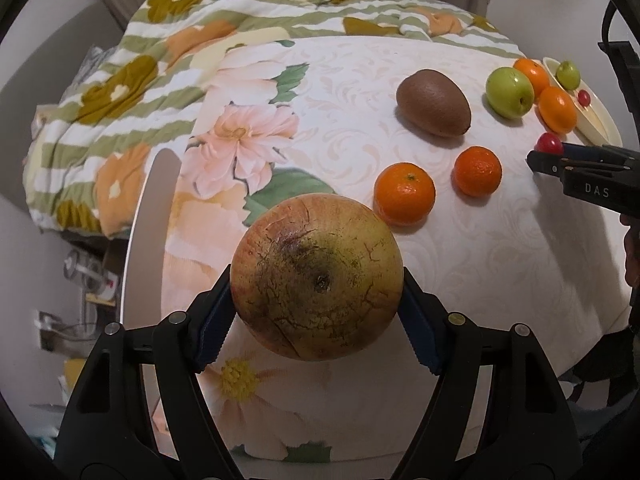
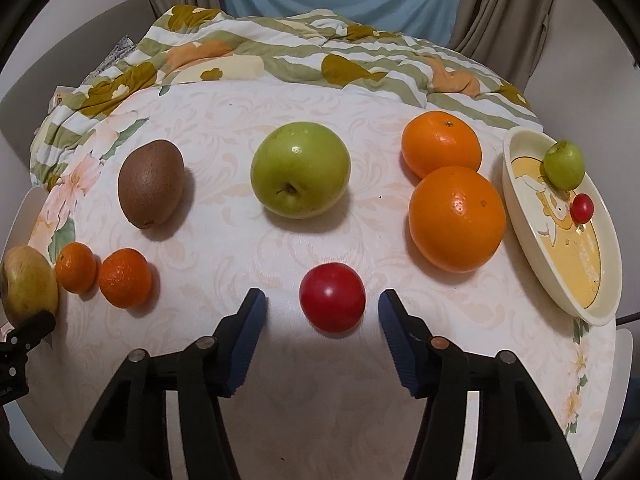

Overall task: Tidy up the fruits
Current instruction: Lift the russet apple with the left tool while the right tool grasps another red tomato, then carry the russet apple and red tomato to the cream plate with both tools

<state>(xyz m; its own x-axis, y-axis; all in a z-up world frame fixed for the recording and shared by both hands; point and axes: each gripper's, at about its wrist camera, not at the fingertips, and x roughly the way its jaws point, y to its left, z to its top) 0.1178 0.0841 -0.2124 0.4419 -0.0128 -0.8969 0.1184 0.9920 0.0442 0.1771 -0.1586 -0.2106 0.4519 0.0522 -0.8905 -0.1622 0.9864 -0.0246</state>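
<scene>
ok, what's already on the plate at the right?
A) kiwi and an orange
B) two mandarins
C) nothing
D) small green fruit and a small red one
D: the plate holds a small green fruit and a small red fruit; the kiwi and oranges sit on the table.

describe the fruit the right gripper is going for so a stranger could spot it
On the pale round table, look at the near edge, in front of the green apple. The small red fruit sits between the right gripper's blue fingers, the only loose red one.
</scene>
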